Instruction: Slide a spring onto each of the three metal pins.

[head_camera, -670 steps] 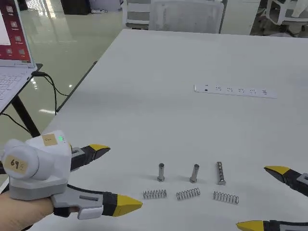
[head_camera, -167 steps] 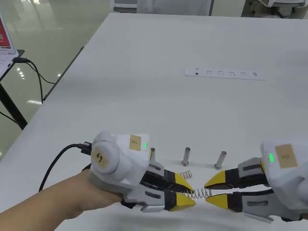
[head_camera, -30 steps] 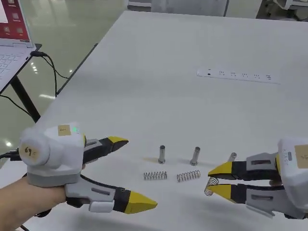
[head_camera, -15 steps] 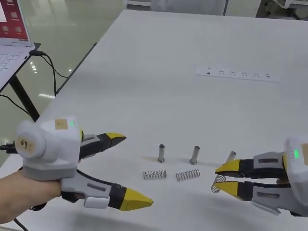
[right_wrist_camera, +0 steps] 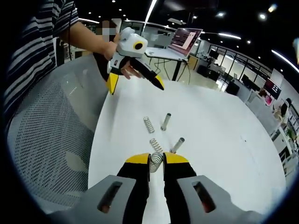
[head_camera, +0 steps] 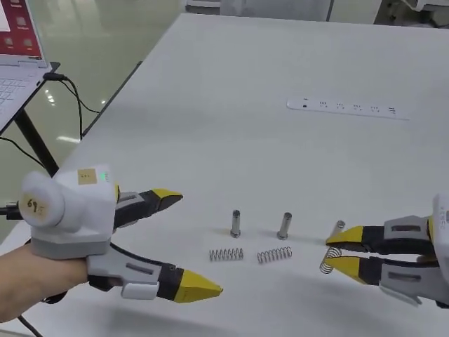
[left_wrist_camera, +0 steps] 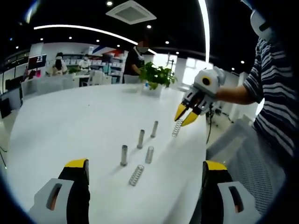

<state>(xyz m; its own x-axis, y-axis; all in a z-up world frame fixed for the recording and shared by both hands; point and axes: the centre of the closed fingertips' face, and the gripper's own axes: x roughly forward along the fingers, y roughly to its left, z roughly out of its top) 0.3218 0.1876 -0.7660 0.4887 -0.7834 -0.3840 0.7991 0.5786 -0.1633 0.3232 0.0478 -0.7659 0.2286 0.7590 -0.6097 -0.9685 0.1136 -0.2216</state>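
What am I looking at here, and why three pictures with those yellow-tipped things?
A person holds two hand tools, each ending in yellow-tipped tongs. One picture comes from a camera on the person's head; the two round ones come from cameras riding on the tools. On the white table stand three metal pins, with two loose springs lying before them. The left tongs are open and empty. The right tongs pinch a third spring close to the right-hand pin.

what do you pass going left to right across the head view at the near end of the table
left gripper, open → first pin → second pin → right gripper, shut on a spring
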